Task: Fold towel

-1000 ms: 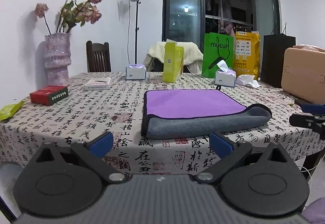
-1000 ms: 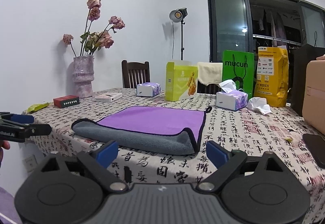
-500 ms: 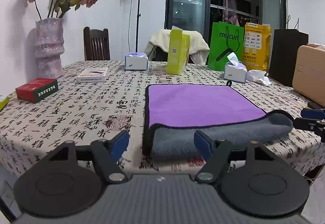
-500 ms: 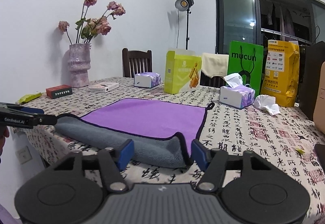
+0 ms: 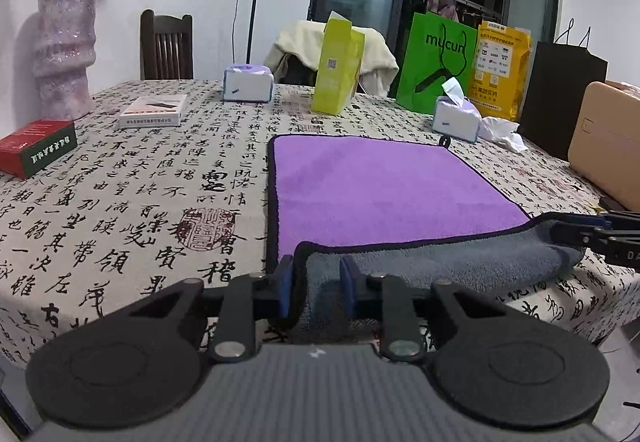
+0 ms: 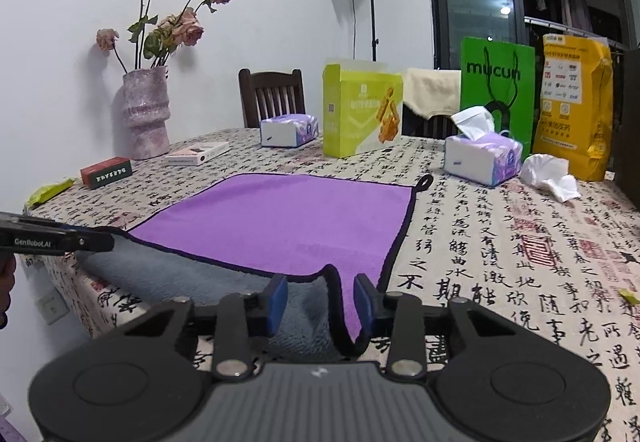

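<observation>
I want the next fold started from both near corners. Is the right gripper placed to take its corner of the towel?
Probably yes: the right gripper already straddles the towel at its near corner, nothing between them, fingers not fully closed.

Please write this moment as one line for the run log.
task: fold towel | left gripper: jaws around near-left corner of towel, gap remains | right gripper: jaws around near-right corner, gap remains | towel: near edge folded over, on table
</observation>
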The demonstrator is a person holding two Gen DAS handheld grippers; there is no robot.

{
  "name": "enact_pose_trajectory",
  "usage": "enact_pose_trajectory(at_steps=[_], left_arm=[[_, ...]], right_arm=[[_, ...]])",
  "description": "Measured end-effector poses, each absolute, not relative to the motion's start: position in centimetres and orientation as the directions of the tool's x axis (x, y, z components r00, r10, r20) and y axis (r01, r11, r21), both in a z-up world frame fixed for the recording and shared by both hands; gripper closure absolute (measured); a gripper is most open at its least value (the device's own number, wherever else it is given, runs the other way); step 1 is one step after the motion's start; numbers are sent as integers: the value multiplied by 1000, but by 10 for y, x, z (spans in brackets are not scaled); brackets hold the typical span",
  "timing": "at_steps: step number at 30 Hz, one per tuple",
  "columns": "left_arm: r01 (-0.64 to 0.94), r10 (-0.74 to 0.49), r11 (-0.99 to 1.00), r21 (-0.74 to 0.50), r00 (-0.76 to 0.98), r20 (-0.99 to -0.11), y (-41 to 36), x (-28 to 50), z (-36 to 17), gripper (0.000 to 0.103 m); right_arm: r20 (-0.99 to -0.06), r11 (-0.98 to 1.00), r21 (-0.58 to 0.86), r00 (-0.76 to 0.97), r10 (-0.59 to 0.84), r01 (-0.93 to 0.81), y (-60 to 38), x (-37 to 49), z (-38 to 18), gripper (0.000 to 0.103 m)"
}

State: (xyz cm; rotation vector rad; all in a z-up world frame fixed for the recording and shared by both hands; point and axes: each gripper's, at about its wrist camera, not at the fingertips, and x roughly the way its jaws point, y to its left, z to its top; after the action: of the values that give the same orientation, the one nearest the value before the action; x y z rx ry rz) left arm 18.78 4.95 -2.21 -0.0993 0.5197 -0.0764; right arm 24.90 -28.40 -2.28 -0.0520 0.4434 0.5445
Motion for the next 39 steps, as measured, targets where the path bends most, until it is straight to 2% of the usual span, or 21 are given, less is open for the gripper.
enact_pose_trajectory(at_steps=[3,8,9,11,14,21,31,39], left_arm=[[64,-116,991,-121,859,-498,51,189,-21,74],[72,-120,991,-113,849,-515,50,192,-23,70],[72,-118,991,-108,849,-515,49,192,-23,71],[74,-109,993,-90,854,-509,48,191,-21,88],[75,-103,994,-76,857,-505,47,192,-19,95],[98,-121,993,-72,844,-522,47,198,-12,96],[98,-108,994,-47,883,-457,50,222,9,98],[92,-104,995,-48,893,-438,54,258,20,98]], right_arm=[[-437,849,88,746,503,-520,-283,256,-24,68],[-462,850,83,736,495,-520,-280,260,-27,84],[-466,850,76,736,492,-521,-279,261,-27,89],[-469,844,62,731,496,-533,-278,260,-28,96],[-458,839,39,737,497,-542,-277,256,-27,98],[-419,843,33,758,500,-538,-279,258,-17,99],[-392,848,34,773,498,-529,-279,280,-7,99],[-388,852,32,779,492,-522,-274,312,1,99]])
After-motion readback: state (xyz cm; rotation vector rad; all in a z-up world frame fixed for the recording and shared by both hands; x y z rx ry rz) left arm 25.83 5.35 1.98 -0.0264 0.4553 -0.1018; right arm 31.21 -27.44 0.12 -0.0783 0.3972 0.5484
